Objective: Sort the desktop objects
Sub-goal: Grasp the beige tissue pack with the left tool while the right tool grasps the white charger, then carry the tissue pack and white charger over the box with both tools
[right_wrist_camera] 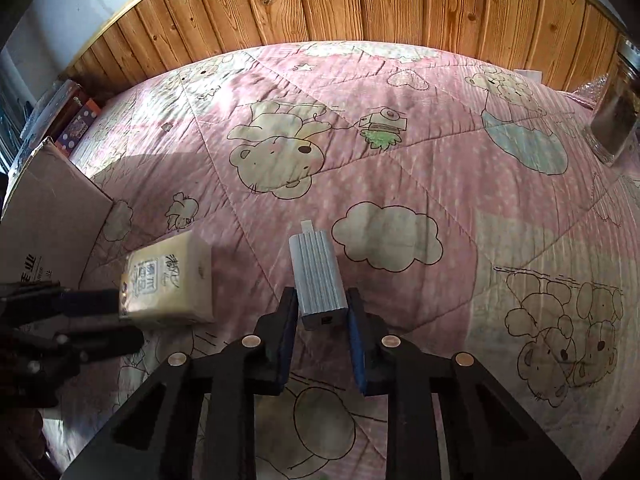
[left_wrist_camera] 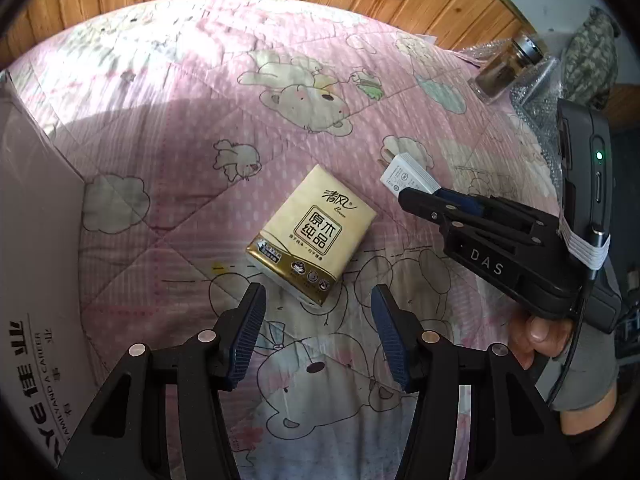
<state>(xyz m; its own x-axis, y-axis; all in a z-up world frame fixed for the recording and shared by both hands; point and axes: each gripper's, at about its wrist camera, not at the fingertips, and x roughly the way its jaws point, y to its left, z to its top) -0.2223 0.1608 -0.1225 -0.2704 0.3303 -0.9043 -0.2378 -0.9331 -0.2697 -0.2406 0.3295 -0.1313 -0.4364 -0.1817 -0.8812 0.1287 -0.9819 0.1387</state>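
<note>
A gold tissue pack (left_wrist_camera: 310, 236) lies on the pink bear-print quilt (left_wrist_camera: 200, 120). My left gripper (left_wrist_camera: 318, 304) is open just in front of it, a finger on each side of its near corner, not touching. My right gripper (right_wrist_camera: 322, 308) is shut on a white charger plug (right_wrist_camera: 318, 276), its prongs pointing away; in the left wrist view the plug (left_wrist_camera: 406, 174) sticks out of the right gripper (left_wrist_camera: 424, 196) at the right. The tissue pack also shows in the right wrist view (right_wrist_camera: 168, 280), with the left gripper (right_wrist_camera: 80, 304) beside it.
A cardboard box (left_wrist_camera: 36, 216) stands at the left edge, also in the right wrist view (right_wrist_camera: 48, 216). A glass jar with a metal lid (left_wrist_camera: 506, 68) stands at the far right on bubble wrap (left_wrist_camera: 536, 92). A wooden panel wall (right_wrist_camera: 360, 4) runs behind the quilt.
</note>
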